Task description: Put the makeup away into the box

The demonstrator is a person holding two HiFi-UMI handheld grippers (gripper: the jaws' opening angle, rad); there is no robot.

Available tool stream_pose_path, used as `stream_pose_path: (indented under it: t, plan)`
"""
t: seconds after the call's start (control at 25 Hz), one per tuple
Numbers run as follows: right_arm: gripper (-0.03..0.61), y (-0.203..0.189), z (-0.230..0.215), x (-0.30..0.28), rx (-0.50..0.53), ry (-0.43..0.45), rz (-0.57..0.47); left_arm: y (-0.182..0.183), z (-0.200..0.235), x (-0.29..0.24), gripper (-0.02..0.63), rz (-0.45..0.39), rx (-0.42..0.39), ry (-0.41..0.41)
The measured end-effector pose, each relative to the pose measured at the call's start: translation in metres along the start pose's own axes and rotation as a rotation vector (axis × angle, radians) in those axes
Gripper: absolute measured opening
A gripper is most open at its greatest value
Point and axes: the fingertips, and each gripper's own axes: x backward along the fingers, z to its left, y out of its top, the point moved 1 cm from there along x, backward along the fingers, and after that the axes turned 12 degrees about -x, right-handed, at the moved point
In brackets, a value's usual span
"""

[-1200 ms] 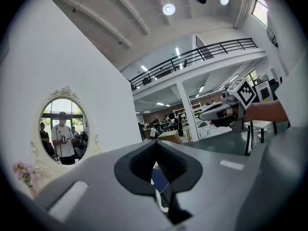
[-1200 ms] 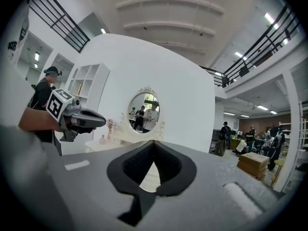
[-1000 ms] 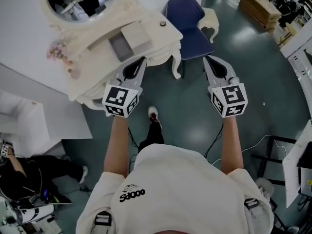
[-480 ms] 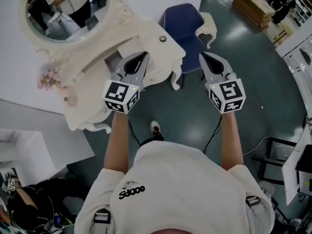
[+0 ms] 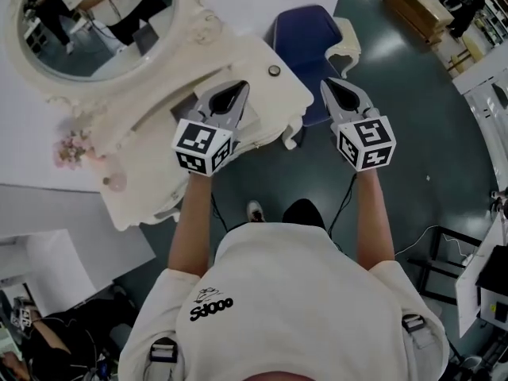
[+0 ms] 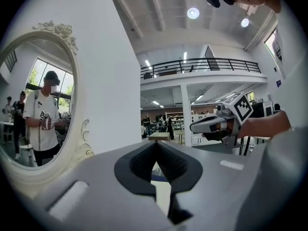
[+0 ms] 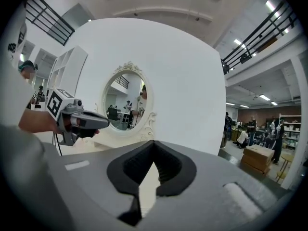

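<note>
A cream dressing table (image 5: 159, 177) with an oval mirror (image 5: 87, 22) stands ahead on the left. A small round jar (image 5: 274, 71) sits near the table's right corner. An open box (image 5: 251, 117) lies on the tabletop, mostly hidden under my left gripper (image 5: 240, 86). That gripper hangs over the table, shut and empty; its tips meet in the left gripper view (image 6: 156, 143). My right gripper (image 5: 329, 84) is held over the floor to the right of the table, beside the chair, shut on nothing (image 7: 153, 142).
A blue chair (image 5: 305, 30) stands just beyond the table's right end. Pink flowers (image 5: 73, 145) and a small pink jar (image 5: 115, 182) sit at the table's left end. White walls back the mirror. Wooden crates (image 5: 417, 10) lie far right on the dark floor.
The person has walked towards the dressing table. Both grippers travelled forward with them, still shut; the left one now hangs over the tabletop and covers the box.
</note>
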Motion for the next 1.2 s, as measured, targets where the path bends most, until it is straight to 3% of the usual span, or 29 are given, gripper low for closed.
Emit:
stream_pose_path:
  t: [0.24,0.56,0.84,1.04,1.2]
  plan:
    - [0.002,-0.03,-0.031,-0.061,-0.026,0.097,0.132,-0.033,0.02,-0.026,0.018,0.087,-0.011,0.06]
    - [0.003,-0.062,-0.076,-0.146,-0.073,0.278,0.238,-0.074,0.042,-0.058,0.018,0.212,0.073,0.187]
    - [0.002,-0.103,-0.086,-0.208,-0.133,0.449,0.377,-0.112,0.054,-0.07,0.018,0.324,0.143,0.329]
    - [0.003,-0.141,-0.088,-0.245,-0.082,0.535,0.475,-0.135,0.058,-0.081,0.018,0.363,0.194,0.382]
    - [0.098,-0.18,-0.087,-0.268,-0.075,0.609,0.582,-0.151,0.055,-0.084,0.018,0.414,0.221,0.411]
